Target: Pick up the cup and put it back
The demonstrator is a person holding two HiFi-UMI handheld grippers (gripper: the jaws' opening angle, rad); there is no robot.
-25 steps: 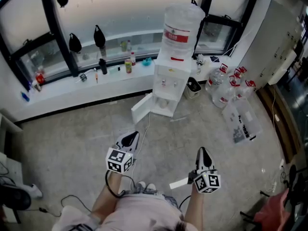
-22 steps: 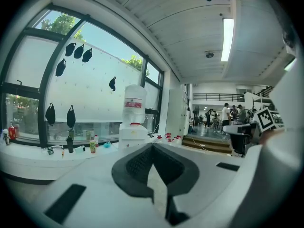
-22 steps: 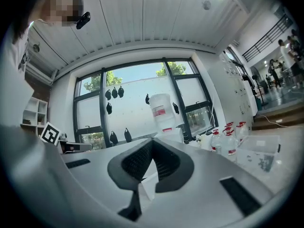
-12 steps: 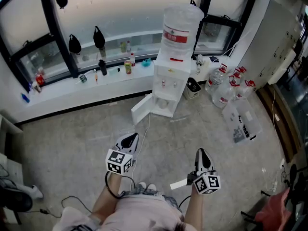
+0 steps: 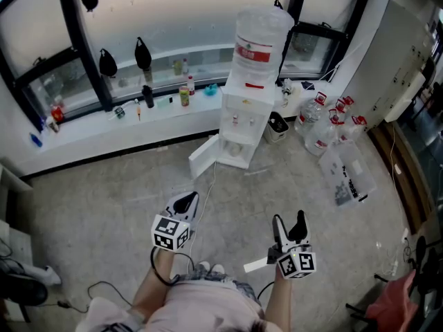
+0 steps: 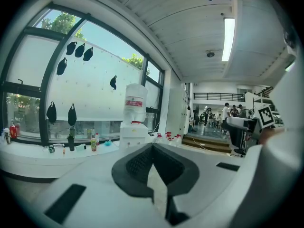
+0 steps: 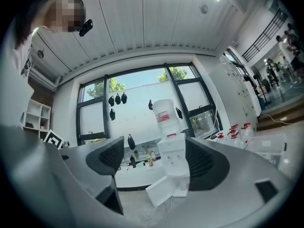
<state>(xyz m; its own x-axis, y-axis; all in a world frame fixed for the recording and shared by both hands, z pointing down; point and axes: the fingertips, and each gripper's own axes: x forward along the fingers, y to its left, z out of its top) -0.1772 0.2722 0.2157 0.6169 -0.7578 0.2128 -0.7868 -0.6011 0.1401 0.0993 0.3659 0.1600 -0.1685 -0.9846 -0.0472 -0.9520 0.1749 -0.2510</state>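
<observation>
Head view, looking steeply down: a person stands on the grey floor point(image 5: 97, 199) with a tool in each hand, both held low in front of the body and aimed toward a white water dispenser point(image 5: 239, 120). The dispenser stands at the far edge of the floor, against the window ledge point(image 5: 104, 126), with a large clear bottle point(image 5: 259, 33) on top and its lower door point(image 5: 205, 156) swung open to the left. The left tool point(image 5: 188, 199) is clenched: in the left gripper view its two dark pads meet at the tips with nothing between them point(image 6: 152, 151), and the dispenser point(image 6: 134, 127) shows far beyond them. The right tool point(image 5: 288, 223) is released and its jaws are opening; in the right gripper view the pads stand well apart point(image 7: 156, 160) with nothing between them, and the dispenser point(image 7: 171, 153) with its open door appears through the gap, well clear of both pads. Each tool carries its marker cube, left point(image 5: 171, 231) and right point(image 5: 297, 262). Small bottles point(image 5: 184, 92) stand along the window ledge left of the dispenser. Several water jugs with red caps point(image 5: 325, 126) sit on the floor to its right, with a clear plastic box point(image 5: 348, 175) near them. The cup cannot be made out in any view; neither tool holds it.
</observation>
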